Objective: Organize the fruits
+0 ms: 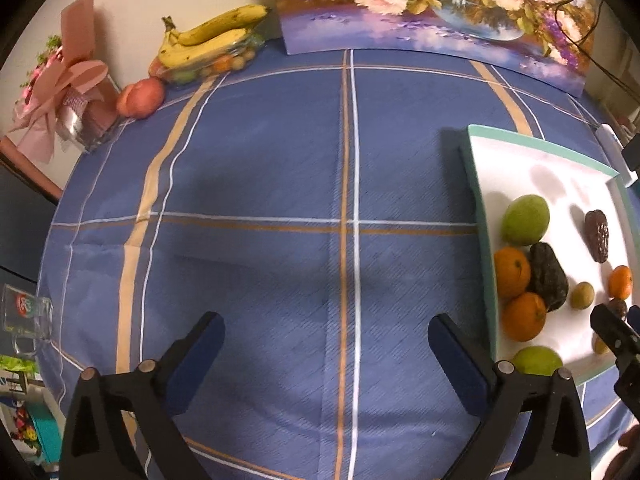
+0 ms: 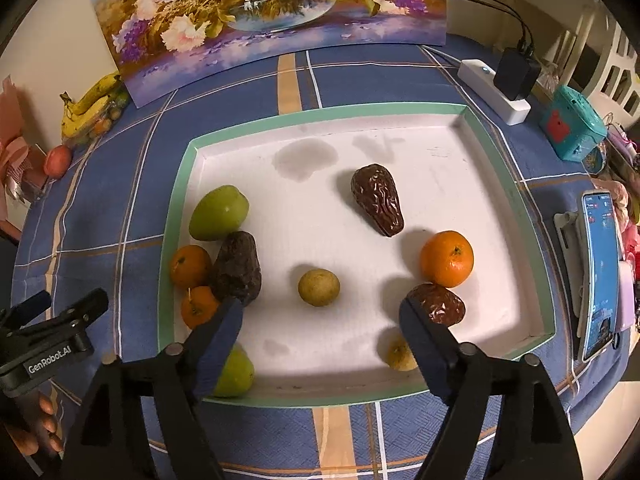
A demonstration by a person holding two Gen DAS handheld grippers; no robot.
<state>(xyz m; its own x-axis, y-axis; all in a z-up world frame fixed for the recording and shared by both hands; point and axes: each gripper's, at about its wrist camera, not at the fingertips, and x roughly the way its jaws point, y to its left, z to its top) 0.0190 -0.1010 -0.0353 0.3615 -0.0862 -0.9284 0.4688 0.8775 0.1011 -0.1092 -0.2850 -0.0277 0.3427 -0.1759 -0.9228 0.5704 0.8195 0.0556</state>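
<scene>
The right gripper [image 2: 320, 328] hangs over the near side of the white tray [image 2: 500, 184] with its jaws spread wide and nothing between them, so the step in hand looks like choosing and reaching for a fruit rather than carrying one. The fruits lie scattered inside the tray: a green fruit [image 2: 219, 212], two oranges [image 2: 191, 266] and a dark avocado [image 2: 237, 268] bunched against the left wall, a small yellow-green fruit [image 2: 319, 287] alone near the middle, a wrinkled brown date [image 2: 377, 199] farther back, and another orange [image 2: 447, 258] touching a second date [image 2: 438, 303] on the right. The left gripper [image 1: 326, 344] is also open and empty, held over bare blue tablecloth [image 1: 260, 160] beside the tray (bananas [image 1: 208, 38] and a red fruit [image 1: 141, 98] sit well apart at the far edge). The small round fruit lies almost centred ahead of the right fingers; the likely next move is to descend around it and close gently, since it may roll.
</scene>
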